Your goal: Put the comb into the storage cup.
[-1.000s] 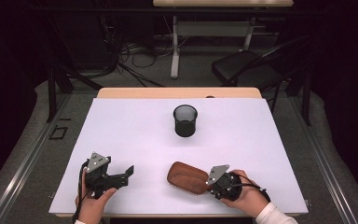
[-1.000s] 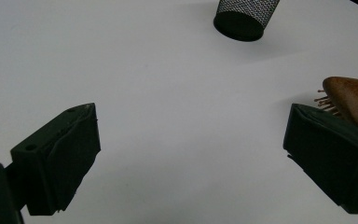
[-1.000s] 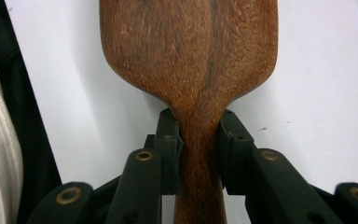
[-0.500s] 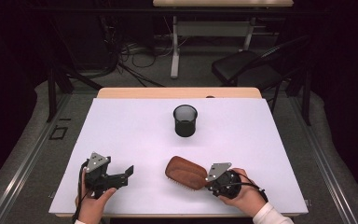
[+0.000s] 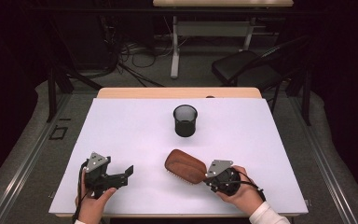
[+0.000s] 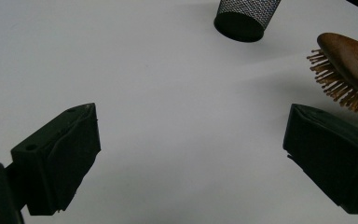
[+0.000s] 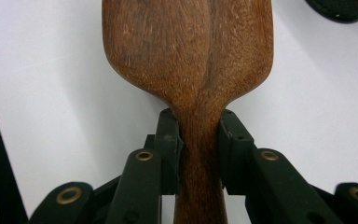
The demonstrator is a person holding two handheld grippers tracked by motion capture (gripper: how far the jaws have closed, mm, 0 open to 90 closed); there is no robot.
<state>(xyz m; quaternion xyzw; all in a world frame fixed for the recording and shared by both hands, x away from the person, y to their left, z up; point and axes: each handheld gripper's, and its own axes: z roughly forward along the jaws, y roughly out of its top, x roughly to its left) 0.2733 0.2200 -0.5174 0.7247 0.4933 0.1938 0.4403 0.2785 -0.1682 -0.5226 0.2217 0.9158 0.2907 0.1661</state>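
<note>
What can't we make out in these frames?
- Hairbrush bristles: right gripper view shows just the wooden back; the handle's end runs off the bottom edge.
- Hairbrush handle: in the high view, hidden under the right gripper.
- Mesh cup: rim cut off by the top edge of the left gripper view; in the high view its inside is too dark to read.

No text, label, brand, number or sign readable anywhere in these views.
</note>
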